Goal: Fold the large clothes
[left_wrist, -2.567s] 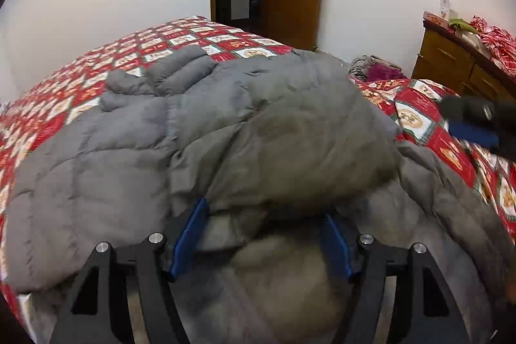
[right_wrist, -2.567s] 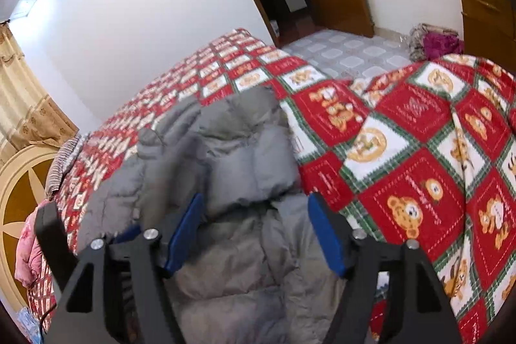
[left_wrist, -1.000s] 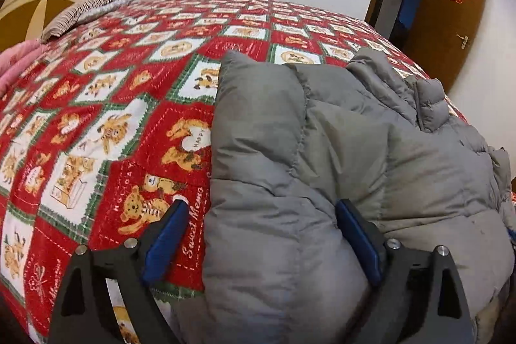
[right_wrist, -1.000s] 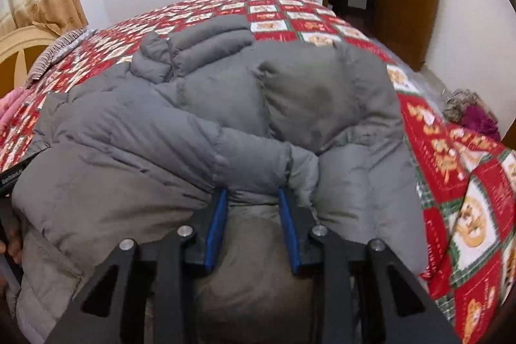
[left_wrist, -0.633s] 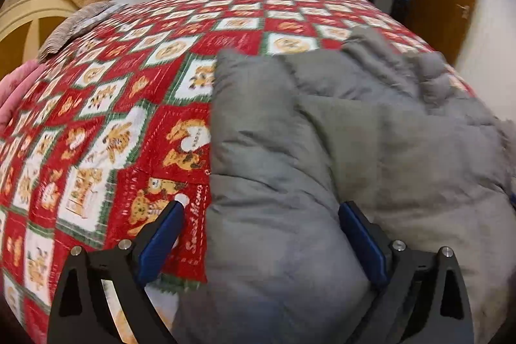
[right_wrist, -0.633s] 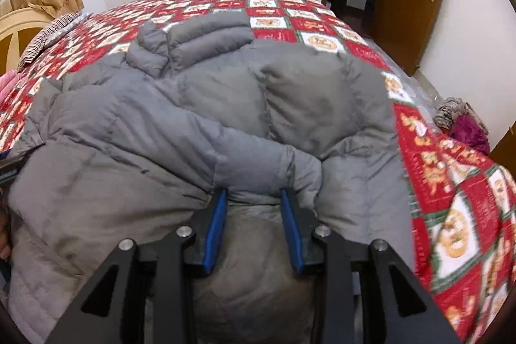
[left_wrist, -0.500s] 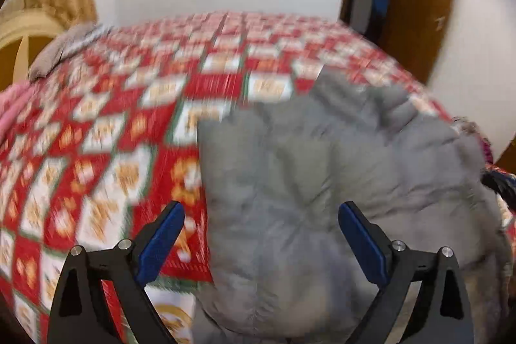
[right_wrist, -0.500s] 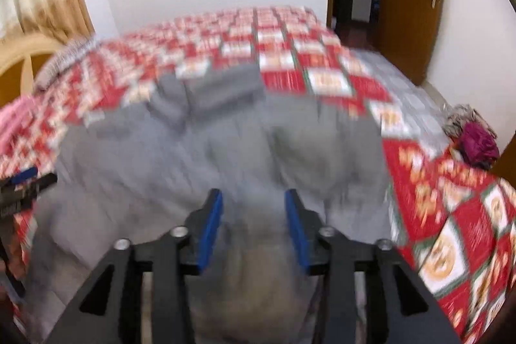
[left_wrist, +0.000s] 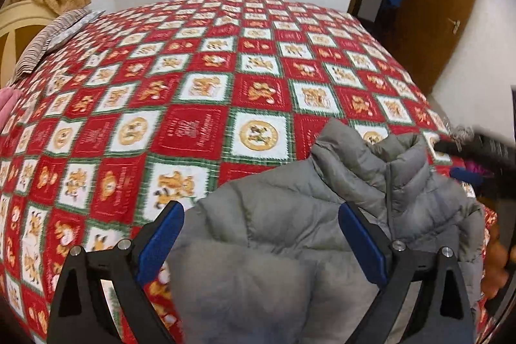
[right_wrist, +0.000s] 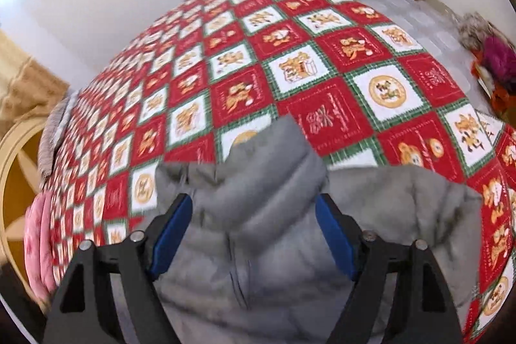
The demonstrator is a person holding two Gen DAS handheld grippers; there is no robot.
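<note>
A grey puffer jacket [left_wrist: 306,215] lies on the bed, collar end pointing away from me; it also shows in the right wrist view [right_wrist: 274,199]. My left gripper [left_wrist: 261,234] is open, its blue pads wide apart over the jacket's left shoulder part. My right gripper [right_wrist: 254,231] is open over the collar [right_wrist: 271,157], pads on either side, holding nothing. The right gripper also shows blurred at the right edge of the left wrist view [left_wrist: 477,160].
The bed carries a red, white and green patterned quilt [left_wrist: 200,86]. A wooden headboard [left_wrist: 19,34] and striped pillow [left_wrist: 48,37] are at the left. A brown door [left_wrist: 435,5] stands at the right. Clothes [right_wrist: 490,54] lie on the floor.
The right gripper has opened and let go of the jacket fold. Both grippers have moved forward to the collar end, and more quilt shows beyond the jacket.
</note>
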